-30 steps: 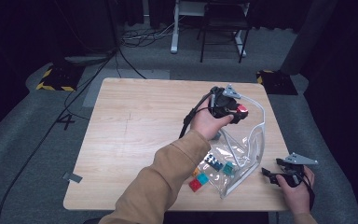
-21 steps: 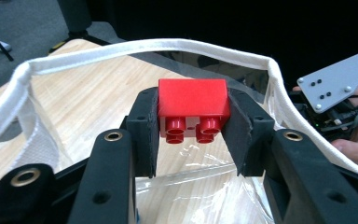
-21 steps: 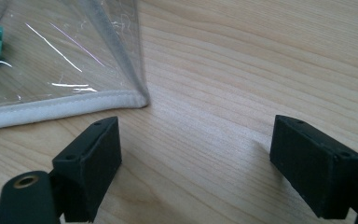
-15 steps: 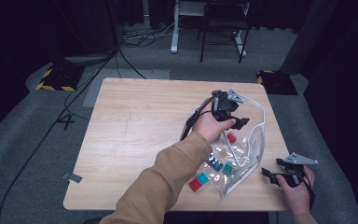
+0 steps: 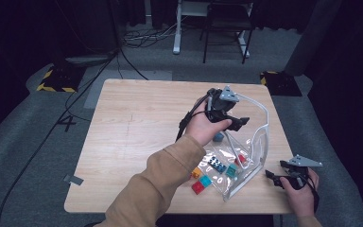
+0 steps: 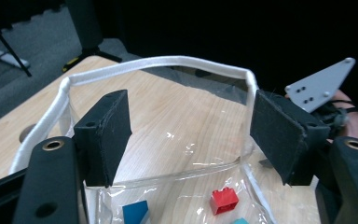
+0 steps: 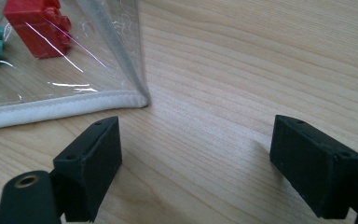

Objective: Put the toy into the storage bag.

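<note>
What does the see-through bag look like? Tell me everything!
The clear plastic bag has white trim along its edges and lies on the wooden table near the right edge. Its mouth stands open, held up in a loop. Red, teal and blue toy bricks lie inside, seen through its glossy, wrinkled sides. More bricks lie just outside it.

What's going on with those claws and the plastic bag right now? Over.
Left gripper open above clear bag, just released. Right gripper open beside bag corner. Bricks outside bag.

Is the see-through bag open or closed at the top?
Open. The clear bag's white rim forms a wide loop, with the table visible through the gap. A red brick lies inside.
</note>
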A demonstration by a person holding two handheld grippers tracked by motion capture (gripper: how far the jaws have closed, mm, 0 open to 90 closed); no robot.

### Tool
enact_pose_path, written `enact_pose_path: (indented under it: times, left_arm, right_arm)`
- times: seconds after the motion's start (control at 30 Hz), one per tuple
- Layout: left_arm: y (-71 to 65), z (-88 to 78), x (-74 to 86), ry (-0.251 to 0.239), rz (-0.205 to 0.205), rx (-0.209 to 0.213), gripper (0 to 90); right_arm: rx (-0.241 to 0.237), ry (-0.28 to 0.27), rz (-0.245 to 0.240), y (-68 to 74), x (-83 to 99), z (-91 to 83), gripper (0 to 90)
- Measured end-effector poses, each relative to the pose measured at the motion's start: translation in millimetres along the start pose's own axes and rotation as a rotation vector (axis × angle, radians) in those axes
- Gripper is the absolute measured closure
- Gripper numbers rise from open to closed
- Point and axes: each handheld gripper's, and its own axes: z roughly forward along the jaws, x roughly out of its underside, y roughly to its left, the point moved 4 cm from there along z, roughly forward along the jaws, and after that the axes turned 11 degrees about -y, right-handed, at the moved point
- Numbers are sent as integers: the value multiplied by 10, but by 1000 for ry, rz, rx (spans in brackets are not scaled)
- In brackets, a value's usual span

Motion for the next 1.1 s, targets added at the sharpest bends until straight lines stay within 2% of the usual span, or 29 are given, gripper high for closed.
enact_pose_path:
  times: [0.23, 0.27, 0.3, 0.43, 0.5, 0.53, 0.57, 0.6, 0.73, 0.8, 0.83, 0.9, 0.93, 0.97, 1.03, 1.1]
  left_arm:
    - [-73, -317, -54, -14, 32, -1, 294]
    - [-85, -423, -49, -16, 39, -8, 294]
    - [-85, -423, -49, -16, 39, -8, 294]
    - [-100, -666, 28, -10, 50, -23, 294]
    - [-102, -710, 52, -10, 50, -24, 293]
    - [-104, -801, 104, -7, 55, -30, 293]
    - [-104, -801, 104, -7, 55, -30, 293]
    - [-103, -886, 162, -3, 53, -32, 293]
    - [-88, -1007, 247, -2, 52, -39, 292]
    - [-73, -1111, 346, -3, 46, -47, 292]
    - [-73, -1111, 346, -3, 46, -47, 292]
    - [-49, -1178, 473, 16, 48, -54, 292]
    - [-49, -1178, 473, 16, 48, -54, 292]
    - [-31, -1205, 572, 35, 42, -52, 292]
    - [-8, -1231, 669, 53, 41, -55, 292]
    - [2, -1243, 714, 57, 42, -57, 292]
  right_arm:
    - [-2, 0, -5, -4, -2, 3, 167]
    - [-3, 0, -6, -4, -2, 3, 167]
    - [-2, 0, -5, -4, -2, 3, 167]
    - [-2, 0, -5, -4, -2, 3, 167]
    - [-3, 0, -6, -5, -2, 3, 167]
    - [-2, 0, -5, -4, -2, 4, 167]
    - [-2, 0, -5, -4, -2, 4, 167]
    - [-2, 0, -5, -4, -2, 4, 167]
    - [-2, 0, -6, -4, -2, 4, 166]
    - [-2, -1, -5, -4, -2, 4, 167]
    - [-2, -1, -5, -4, -2, 4, 167]
    - [-2, 0, -5, -4, -2, 4, 167]
    - [-2, 0, -5, -4, -2, 4, 166]
    - [-2, -1, -6, -4, -2, 4, 167]
    - [-2, 0, -5, -4, -2, 4, 167]
    - [-2, -1, -5, -4, -2, 4, 167]
